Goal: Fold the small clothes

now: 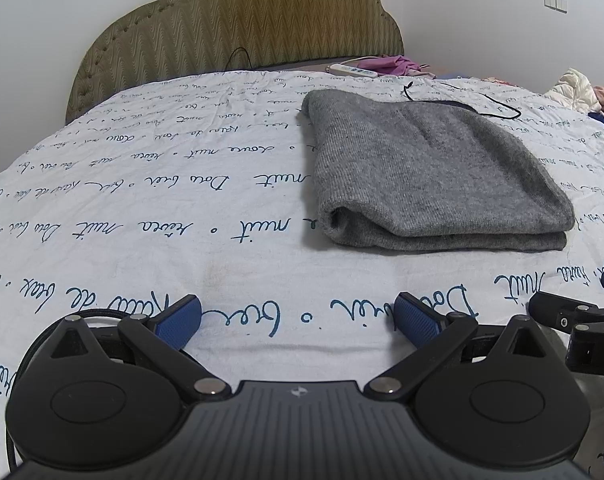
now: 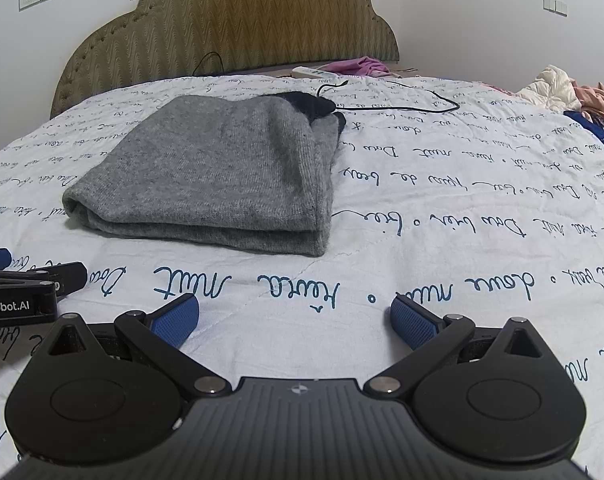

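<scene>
White bedding printed with blue cursive script covers the bed (image 1: 142, 208), which runs back to a padded, zigzag-patterned headboard (image 1: 238, 16) against a pale wall. On it lies the grey knitted garment (image 1: 429, 172), already folded into a thick rectangle of at least two layers, with a darker navy part showing at its far end in the right wrist view. A black cable (image 2: 401, 100) loops on the bedding just behind it, and a white power strip (image 1: 351, 70) and some pink cloth (image 2: 357, 66) sit near the headboard.

Both claws are released and carry nothing. The left claw (image 1: 298, 320) is low over the bedding, level, its blue pads spread wide and aimed up the bed, with the garment ahead and to its right. The right claw (image 2: 294, 318) is posed the same way, side by side with the left, and the garment lies ahead and to its left. Each is well short of the cloth.

Judging by the tidy bundle, the fold looks nearly or fully done. If another fold is wanted, each claw should come in at a near corner of the near edge, pinch all layers together, then lift and carry evenly so the stack does not slide apart. Whether the far end is squared is hard to tell from these low angles, so check it first, and keep clear of the cable.
</scene>
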Tool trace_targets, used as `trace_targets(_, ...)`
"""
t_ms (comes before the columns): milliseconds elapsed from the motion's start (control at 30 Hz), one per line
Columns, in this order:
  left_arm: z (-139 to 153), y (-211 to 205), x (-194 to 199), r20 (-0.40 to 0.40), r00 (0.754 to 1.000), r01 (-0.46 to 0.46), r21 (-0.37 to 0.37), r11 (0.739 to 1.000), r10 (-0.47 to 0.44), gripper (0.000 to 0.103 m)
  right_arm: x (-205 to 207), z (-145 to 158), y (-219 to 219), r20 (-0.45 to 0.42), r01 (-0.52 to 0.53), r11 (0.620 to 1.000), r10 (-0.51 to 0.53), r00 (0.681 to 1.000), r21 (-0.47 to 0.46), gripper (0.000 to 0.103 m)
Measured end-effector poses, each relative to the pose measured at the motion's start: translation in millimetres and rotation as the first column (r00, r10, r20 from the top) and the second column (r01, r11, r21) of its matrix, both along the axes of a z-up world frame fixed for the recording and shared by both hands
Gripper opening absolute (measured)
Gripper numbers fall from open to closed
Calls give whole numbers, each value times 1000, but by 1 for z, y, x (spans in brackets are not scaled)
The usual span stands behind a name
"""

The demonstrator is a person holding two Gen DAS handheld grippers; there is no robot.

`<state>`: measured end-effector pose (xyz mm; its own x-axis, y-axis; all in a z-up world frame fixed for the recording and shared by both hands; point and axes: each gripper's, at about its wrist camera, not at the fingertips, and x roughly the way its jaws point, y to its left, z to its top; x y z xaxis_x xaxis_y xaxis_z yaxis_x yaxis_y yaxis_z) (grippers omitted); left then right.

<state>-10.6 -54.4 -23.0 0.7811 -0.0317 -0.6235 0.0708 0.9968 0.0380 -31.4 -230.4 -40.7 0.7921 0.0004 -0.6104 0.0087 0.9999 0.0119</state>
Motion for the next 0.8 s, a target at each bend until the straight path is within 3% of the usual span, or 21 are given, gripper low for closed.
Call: trace_targets(800, 8, 1, -9, 3, 1000, -25, 6, 1000, 25, 103, -4, 1, -6, 23, 1, 999, -2, 1000, 50, 103)
